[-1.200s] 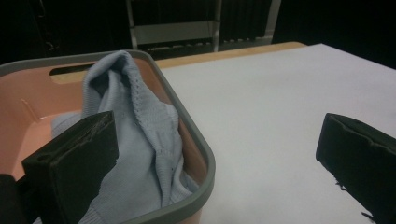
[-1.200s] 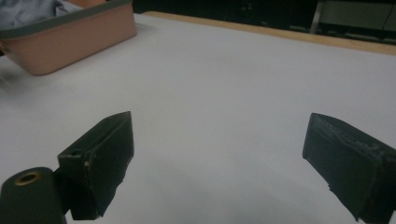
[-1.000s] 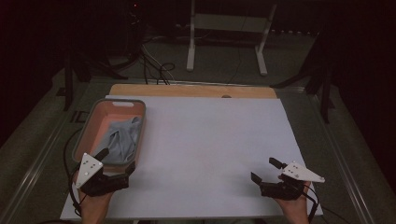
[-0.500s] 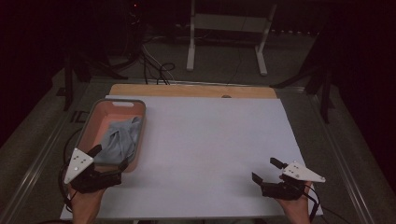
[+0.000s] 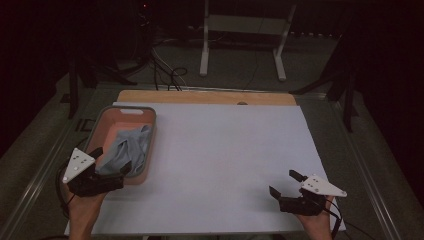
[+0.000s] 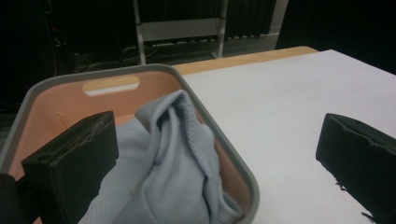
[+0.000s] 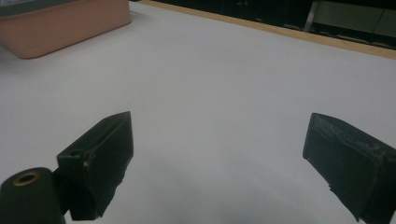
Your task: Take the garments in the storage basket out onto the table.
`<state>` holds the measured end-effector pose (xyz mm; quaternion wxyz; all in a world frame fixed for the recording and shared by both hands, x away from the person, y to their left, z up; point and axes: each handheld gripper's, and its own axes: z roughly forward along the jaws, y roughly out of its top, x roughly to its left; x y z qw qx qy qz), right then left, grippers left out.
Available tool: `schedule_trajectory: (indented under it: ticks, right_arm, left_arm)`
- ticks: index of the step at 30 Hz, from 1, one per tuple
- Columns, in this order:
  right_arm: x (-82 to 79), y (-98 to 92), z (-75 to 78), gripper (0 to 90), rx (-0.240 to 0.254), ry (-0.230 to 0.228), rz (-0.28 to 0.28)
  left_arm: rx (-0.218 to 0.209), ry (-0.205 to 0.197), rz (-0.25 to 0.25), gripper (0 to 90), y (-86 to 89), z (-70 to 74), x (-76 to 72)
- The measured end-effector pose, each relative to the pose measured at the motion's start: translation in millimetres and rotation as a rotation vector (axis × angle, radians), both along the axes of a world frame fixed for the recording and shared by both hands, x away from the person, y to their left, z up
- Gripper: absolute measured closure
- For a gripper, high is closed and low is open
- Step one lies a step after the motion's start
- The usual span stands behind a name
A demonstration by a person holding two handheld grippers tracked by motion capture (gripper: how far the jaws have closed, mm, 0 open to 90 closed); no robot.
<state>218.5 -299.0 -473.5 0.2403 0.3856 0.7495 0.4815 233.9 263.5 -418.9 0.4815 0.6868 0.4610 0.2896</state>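
- The left claw [image 5: 111, 160] hung over the near end of the basket [image 5: 150, 131], its jaws spread wide apart and holding nothing.
- In the left gripper view, one jaw stood above the inside of the basket and the other stood out past the basket's right rim, over the bare worktop [image 6: 289, 98], so the two straddled that rim.
- The cloth [image 5: 127, 149], a pale blue-grey knitted piece, lay crumpled inside the basket, heaped toward its near and right side and leaning against the right wall.
- In the left gripper view the cloth [image 6: 177, 163] rose in a folded ridge between the jaws, close to them; whether either jaw touched it could not be told.
- The basket [image 6: 56, 88] was salmon-coloured inside with a grey rim and a slot handle at its far end, and it sat at the left edge of the worktop [image 5: 230, 150].
- The right claw [image 5: 287, 184] was well apart from the basket, near the worktop's near right corner, with its jaws also wide apart and empty.
- In the right gripper view, the right claw [image 7: 219, 154] pointed across white surface, with the basket [image 7: 65, 25] far off at the upper left.
- A wooden strip [image 5: 205, 97] ran along the far edge of the worktop, beyond the basket.
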Motion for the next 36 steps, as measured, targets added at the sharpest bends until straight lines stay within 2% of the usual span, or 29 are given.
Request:
schedule_trajectory:
  ticks: [13, 20, 23, 29, 36]
  right_arm:
    - [-3.2, 8.1, 0.8, 8.4, -0.023, -0.033, 0.016]
    - [-3.9, 8.2, 1.4, 8.4, -0.016, -0.038, 0.012]
    - [-4.0, 6.9, 2.3, 8.9, 0.001, -0.038, 0.023]
    - [-5.4, 8.1, 3.0, 9.1, -0.001, -0.051, 0.028]
    - [-5.3, 8.1, 3.3, 9.1, 0.008, -0.045, 0.031]
  left_arm:
    - [0.037, 0.038, 0.010, 0.3, 5.1, 0.7, 20.2]
    - [0.058, 0.065, 0.006, 0.4, 6.5, -1.4, 26.8]
    - [0.068, 0.078, 0.002, 0.4, 7.1, -1.2, 30.0]
    - [0.091, 0.105, -0.008, 0.4, 7.1, -0.2, 36.8]
    - [0.123, 0.137, -0.018, 0.3, 6.2, 2.1, 44.5]
